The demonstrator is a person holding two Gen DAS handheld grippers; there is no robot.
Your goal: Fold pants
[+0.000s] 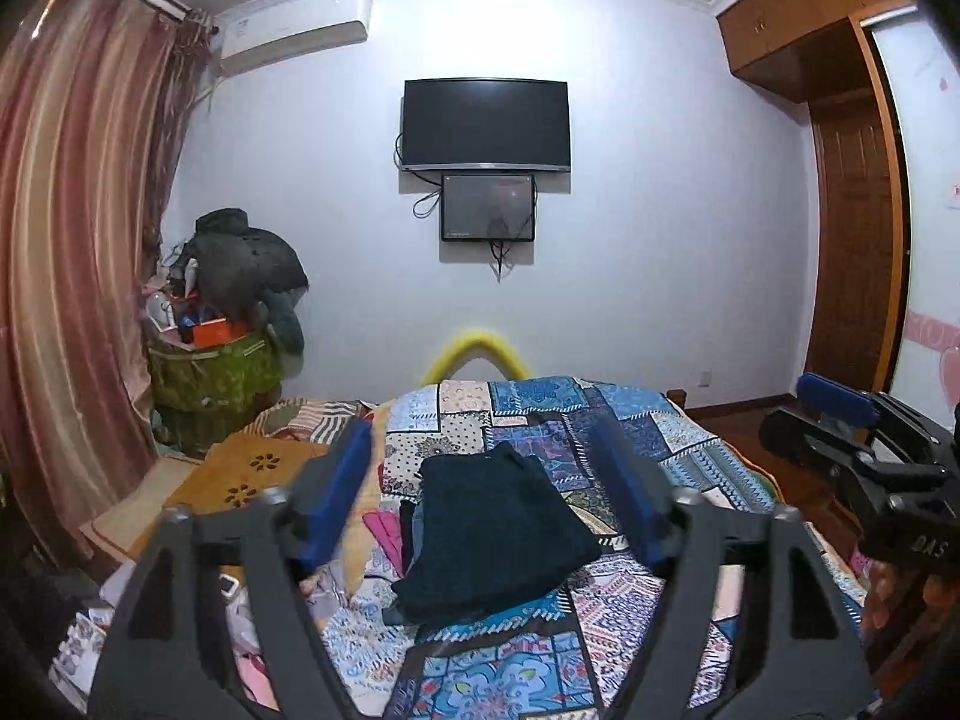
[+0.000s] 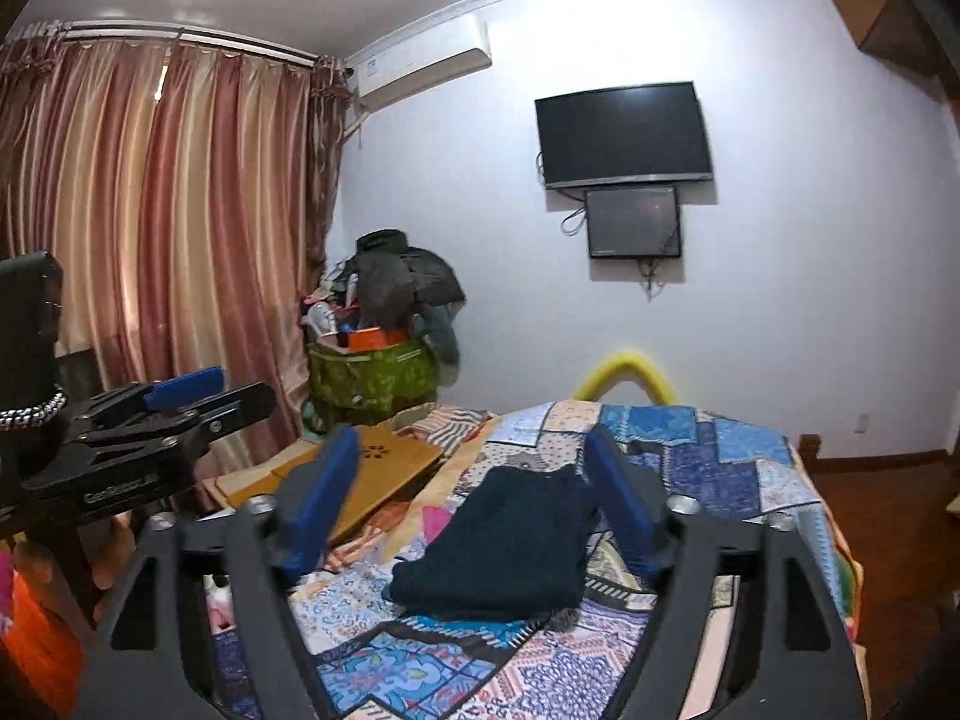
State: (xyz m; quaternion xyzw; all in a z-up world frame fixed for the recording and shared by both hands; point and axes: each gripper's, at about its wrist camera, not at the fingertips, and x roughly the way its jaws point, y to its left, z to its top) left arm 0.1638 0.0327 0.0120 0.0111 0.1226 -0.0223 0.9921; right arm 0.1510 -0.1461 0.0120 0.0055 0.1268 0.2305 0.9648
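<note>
Dark navy pants (image 1: 498, 531) lie folded in a compact stack on the patchwork quilt (image 1: 636, 420); they also show in the right wrist view (image 2: 501, 546). My left gripper (image 1: 486, 450) is open and empty, held above and short of the pants. My right gripper (image 2: 474, 462) is open and empty too, raised above the bed. Each gripper shows in the other's view, the right gripper (image 1: 840, 420) at the right edge and the left gripper (image 2: 180, 402) at the left.
Other clothes (image 1: 390, 531) lie left of the pants. A wooden lap tray (image 1: 258, 468) rests on the bed's left side. A cluttered green basket (image 1: 210, 372) stands by the curtain. A TV (image 1: 486, 123) hangs on the far wall. A wardrobe (image 1: 852, 210) stands right.
</note>
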